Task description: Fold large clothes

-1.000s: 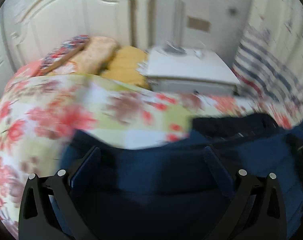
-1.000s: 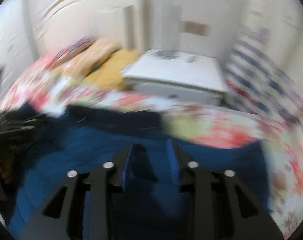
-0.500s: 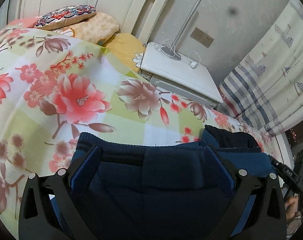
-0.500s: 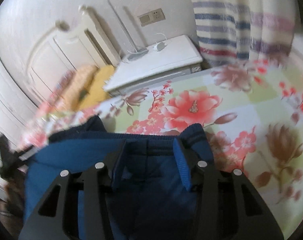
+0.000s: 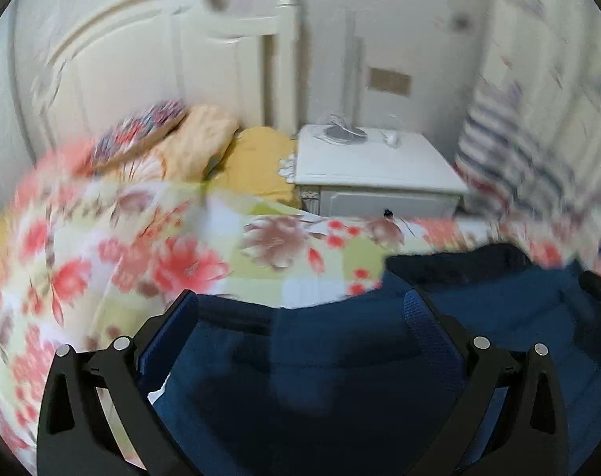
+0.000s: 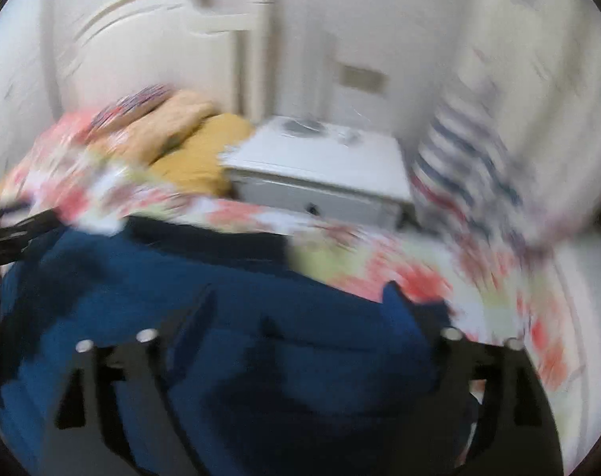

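Blue garment (image 5: 308, 377) lies between the spread left tool (image 5: 300, 305) fingers.

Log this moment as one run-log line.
stage: fold underway | left gripper: open over blue garment | right gripper: open over it | surface: floral bedspread | views: blurred

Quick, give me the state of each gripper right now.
Left gripper: open, fingers spread wide over the blue garment, gripping nothing.
Right gripper: open, fingers wide apart over the same garment; the view is blurred.
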### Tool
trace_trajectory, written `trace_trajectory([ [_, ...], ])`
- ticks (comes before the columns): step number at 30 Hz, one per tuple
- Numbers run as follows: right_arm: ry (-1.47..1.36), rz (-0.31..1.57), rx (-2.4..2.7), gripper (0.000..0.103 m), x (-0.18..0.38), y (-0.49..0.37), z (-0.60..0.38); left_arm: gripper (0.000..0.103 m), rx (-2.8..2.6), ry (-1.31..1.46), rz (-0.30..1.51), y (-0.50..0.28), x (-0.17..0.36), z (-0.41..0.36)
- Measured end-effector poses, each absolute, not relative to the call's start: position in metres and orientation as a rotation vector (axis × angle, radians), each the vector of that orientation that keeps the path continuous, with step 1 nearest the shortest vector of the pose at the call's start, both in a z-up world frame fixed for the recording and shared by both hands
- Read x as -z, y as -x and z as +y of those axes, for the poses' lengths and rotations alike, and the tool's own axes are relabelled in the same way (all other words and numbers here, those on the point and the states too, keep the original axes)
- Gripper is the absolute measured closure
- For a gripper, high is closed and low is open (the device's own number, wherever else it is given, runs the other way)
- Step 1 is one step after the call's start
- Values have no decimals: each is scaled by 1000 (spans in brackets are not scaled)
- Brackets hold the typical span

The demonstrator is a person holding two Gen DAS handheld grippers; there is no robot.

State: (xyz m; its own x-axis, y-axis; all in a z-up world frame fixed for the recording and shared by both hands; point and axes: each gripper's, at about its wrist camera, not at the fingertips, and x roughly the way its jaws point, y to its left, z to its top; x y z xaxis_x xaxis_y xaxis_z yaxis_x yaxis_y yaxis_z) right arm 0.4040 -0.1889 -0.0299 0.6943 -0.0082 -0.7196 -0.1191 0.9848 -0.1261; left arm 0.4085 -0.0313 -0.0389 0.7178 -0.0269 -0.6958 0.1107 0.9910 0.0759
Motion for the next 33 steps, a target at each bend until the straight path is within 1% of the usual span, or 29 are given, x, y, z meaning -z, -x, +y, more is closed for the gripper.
trace_trajectory([
  [3, 340, 859, -156, 18, 59, -410, -127, 4, 97, -280, 898, -422, 77, -62],
  [4, 392, 914, -160, 18, 79, -415, -114, 4, 99, -288, 943, -426, 86, -63],
  [5, 401, 931, -162, 18, 85, -419, -111, 4, 106, -267, 957, -429, 86, -60],
  [8, 270, 956, -189, 18, 77, -425, -137, 4, 132, -245, 958, -433, 79, -47],
  [10, 193, 924, -86, 18, 68, -426, -179, 4, 100, -213, 926, -433, 73, -29],
  [14, -70, 912, 119, 20, 71, -421, -273, 4, 126, 22, 963, -439, 79, 15],
  [17, -298, 912, 120, 19, 89, -413, -323, 4, 122, 13, 957, -440, 83, 9],
  [19, -335, 903, 105, 18, 93, -413, -328, 4, 120, 16, 962, -442, 85, 8],
  [23, -320, 907, 95, 15, 96, -421, -326, 4, 138, 60, 957, -441, 85, 12],
  [26, -328, 904, 94, 15, 97, -417, -331, 4, 138, 70, 958, -440, 85, 15],
  [29, -139, 966, 163, 15, 88, -420, -308, 4, 77, -15, 978, -440, 81, 2],
  [30, -70, 965, 175, 18, 79, -417, -297, 4, 16, -34, 978, -437, 76, 0],
  [31, -31, 934, 129, 18, 65, -409, -282, 4, -61, -35, 955, -429, 65, -4],
  [33, 20, 861, 23, 18, 42, -388, -252, 4, 33, 43, 858, -403, 40, -20],
])
